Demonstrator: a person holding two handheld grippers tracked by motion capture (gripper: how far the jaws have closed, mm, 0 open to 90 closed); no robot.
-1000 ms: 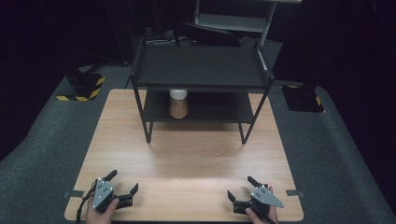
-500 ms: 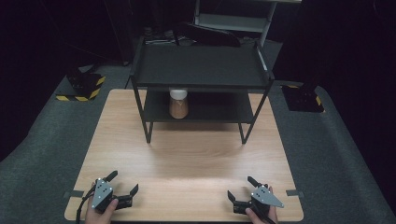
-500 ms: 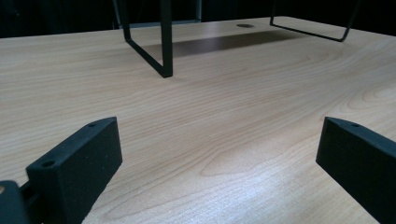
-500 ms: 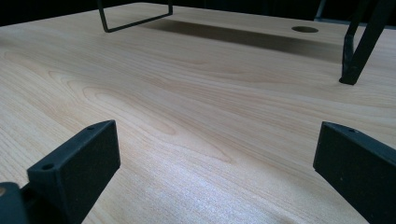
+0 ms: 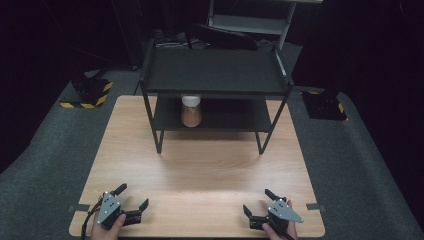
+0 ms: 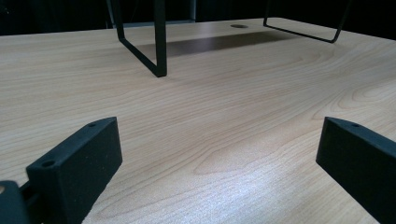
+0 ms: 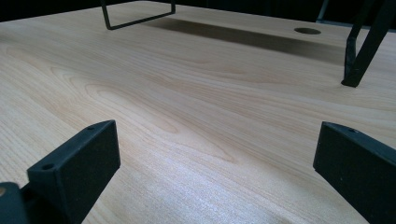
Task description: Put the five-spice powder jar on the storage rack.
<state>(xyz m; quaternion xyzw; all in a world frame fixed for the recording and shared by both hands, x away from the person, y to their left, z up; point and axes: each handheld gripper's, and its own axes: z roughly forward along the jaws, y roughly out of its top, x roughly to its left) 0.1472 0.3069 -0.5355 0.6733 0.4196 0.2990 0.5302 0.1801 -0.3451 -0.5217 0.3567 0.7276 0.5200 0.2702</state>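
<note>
Both claws, left claw [image 5: 131,201] and right claw [image 5: 259,203], rest wide open and empty on the worktop [image 5: 210,165], the white-lidded jar [image 5: 191,110] well ahead on the rack's [image 5: 215,75] lower shelf—probably rigid, light, slippery; grip its body below the lid.

My left gripper [image 5: 133,198] low at my near left, jaws spread wide, my right gripper [image 5: 258,203] low at my near right, jaws equally wide, both empty
</note>
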